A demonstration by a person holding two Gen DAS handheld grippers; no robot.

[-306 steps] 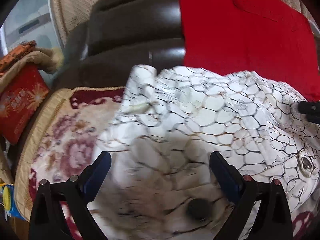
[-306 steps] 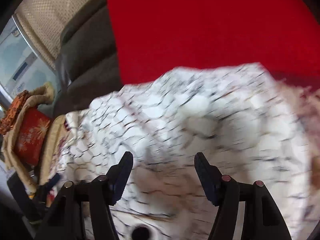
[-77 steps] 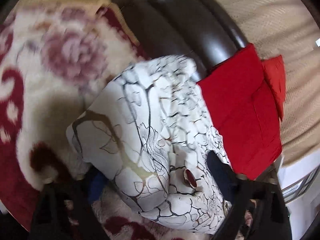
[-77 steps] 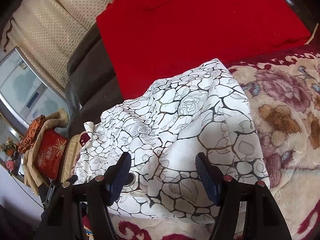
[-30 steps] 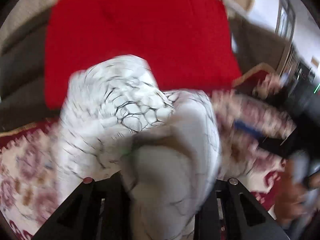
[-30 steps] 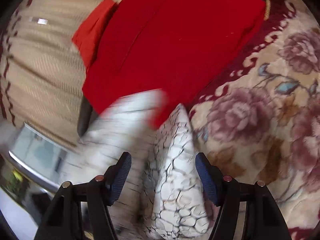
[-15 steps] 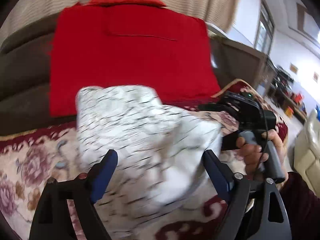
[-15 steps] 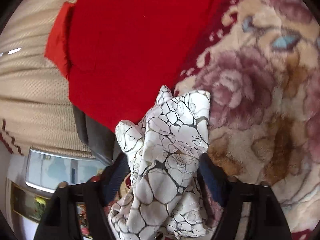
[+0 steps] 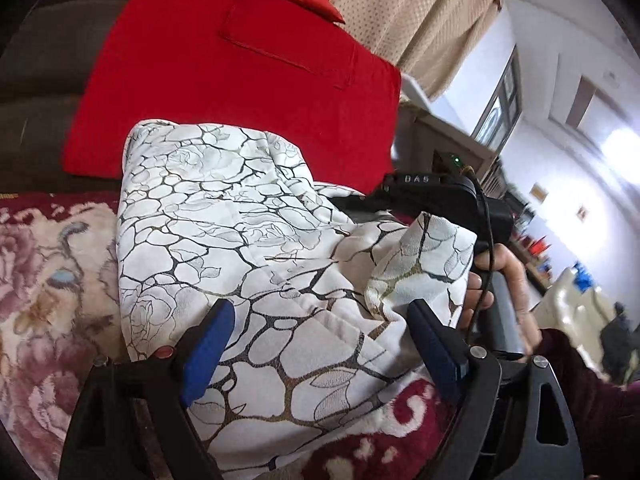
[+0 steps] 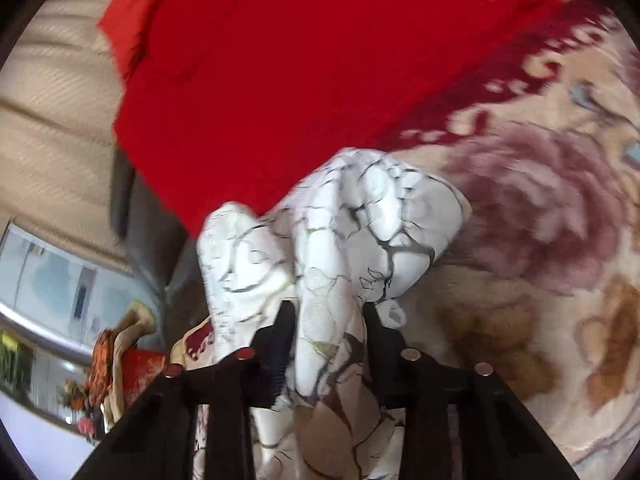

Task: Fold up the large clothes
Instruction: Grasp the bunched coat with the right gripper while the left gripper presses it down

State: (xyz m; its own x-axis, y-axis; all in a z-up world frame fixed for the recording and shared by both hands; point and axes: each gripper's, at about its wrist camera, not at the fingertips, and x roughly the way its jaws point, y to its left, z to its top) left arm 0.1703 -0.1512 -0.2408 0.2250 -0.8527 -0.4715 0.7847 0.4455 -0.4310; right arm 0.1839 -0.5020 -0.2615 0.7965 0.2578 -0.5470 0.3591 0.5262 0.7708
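White garment with a black-and-gold cracked rose print [image 9: 240, 232] lies bunched in a half-folded slab on the plush floral blanket in cream and maroon [image 9: 48, 280], its far edge against the flat red cushion [image 9: 224, 80] that leans on the dark brown sofa back [image 9: 36, 92]. Left gripper [image 9: 320, 344] is released: blue pads spread wide, cloth lying under and between them but no pad pressing on it. Right gripper [image 10: 328, 332] is closing on a gathered corner of the same garment; in the right wrist view a thick wad of fabric fills the gap and both fingers look to be biting it already, though that view is motion-blurred. From the left wrist view that corner stands lifted at the right end of the garment, in front of the person's hand [image 9: 500, 276] on the right gripper's handle. Looks like mid-fold: right side has picked up an end to carry over. Next move probably needs the left gripper to pin or grab the near-left edge so the slab doesn't drag, then the right carries its corner across and lays it flat. Risk: bulky wad slipping, layers skewing.
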